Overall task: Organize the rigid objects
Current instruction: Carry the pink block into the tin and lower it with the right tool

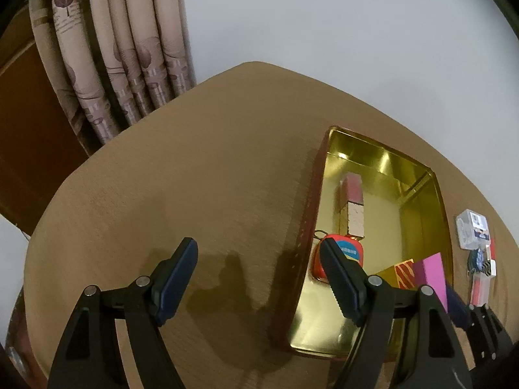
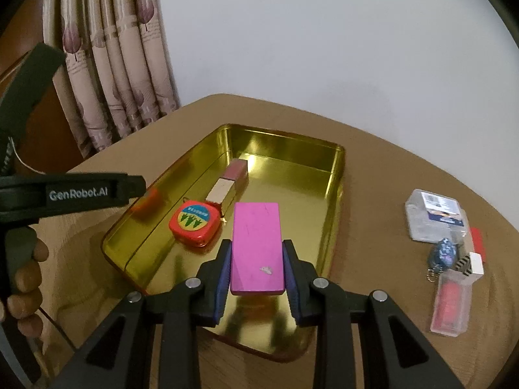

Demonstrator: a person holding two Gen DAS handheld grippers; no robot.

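Right gripper (image 2: 257,267) was clamped on a pink box (image 2: 256,246), pads pressing both long sides, box held flat and pointing away from the camera, hanging over the near part of a gold tin (image 2: 337,175). Tin sat open on a brown table (image 2: 373,159). Inside the tin: a red tape measure (image 2: 193,222) near the left wall, and a slim pink-and-white box (image 2: 228,183) lying just behind it, the two touching or nearly so, can't tell which. Pink box didn't appear to touch the tin floor, though contact was hard to judge.

Left gripper (image 1: 259,278) stood wide with nothing between its fingers, hovering over bare table just left of the tin (image 1: 327,149); its right finger overlapped the tape measure (image 1: 348,254) in that view. From the right wrist camera its black body showed at the left edge with a person's hand (image 2: 24,278) wrapped around the handle.

On the table right of the tin, well apart from it, was a small cluster: a clear plastic case (image 2: 436,214) with a label, a dark keychain (image 2: 442,253), a red-and-white item (image 2: 476,249) and a clear case with something red inside (image 2: 451,304). Curtain (image 2: 113,64) and white wall (image 2: 324,32) were behind the table.
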